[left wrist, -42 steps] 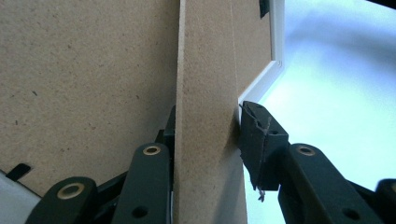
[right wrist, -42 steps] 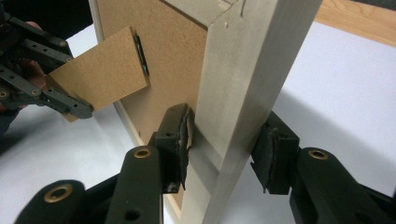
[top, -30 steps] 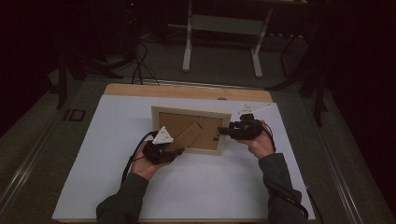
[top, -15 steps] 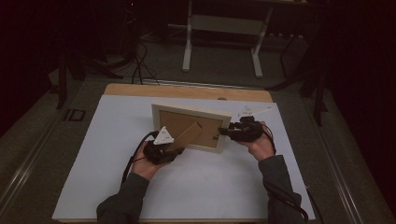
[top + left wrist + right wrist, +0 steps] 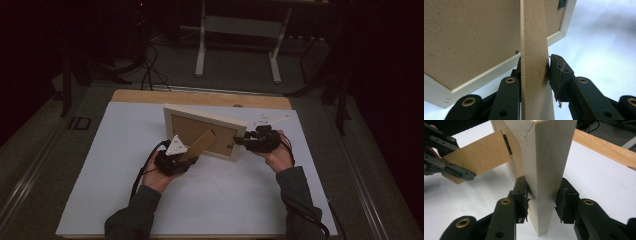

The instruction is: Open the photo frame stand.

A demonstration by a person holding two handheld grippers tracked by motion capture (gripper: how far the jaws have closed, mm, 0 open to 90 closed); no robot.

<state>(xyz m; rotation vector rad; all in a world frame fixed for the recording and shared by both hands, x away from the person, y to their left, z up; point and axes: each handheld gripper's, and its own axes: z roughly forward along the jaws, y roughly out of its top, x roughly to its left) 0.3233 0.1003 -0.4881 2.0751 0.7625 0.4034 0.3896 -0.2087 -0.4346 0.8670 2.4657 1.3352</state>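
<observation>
The picture frame (image 5: pixel 202 131) is stood near the counter's (image 5: pixel 100 165) middle, back toward the near edge. At left, its hinged cardboard stand (image 5: pixel 534 60) is pinched by the left claw (image 5: pixel 186 159), judged so that it can be swung out as a prop. At right, the frame's end edge is clamped by the right claw (image 5: pixel 242 142), whose jaws have just been closing on it, evidently to steady it upright.

My left gripper (image 5: pixel 534 72) clamps the brown stand leg (image 5: pixel 534 50) at the frame's centre. The picture frame's back (image 5: pixel 471 37) fills the upper left, over the white table (image 5: pixel 604 37).
</observation>
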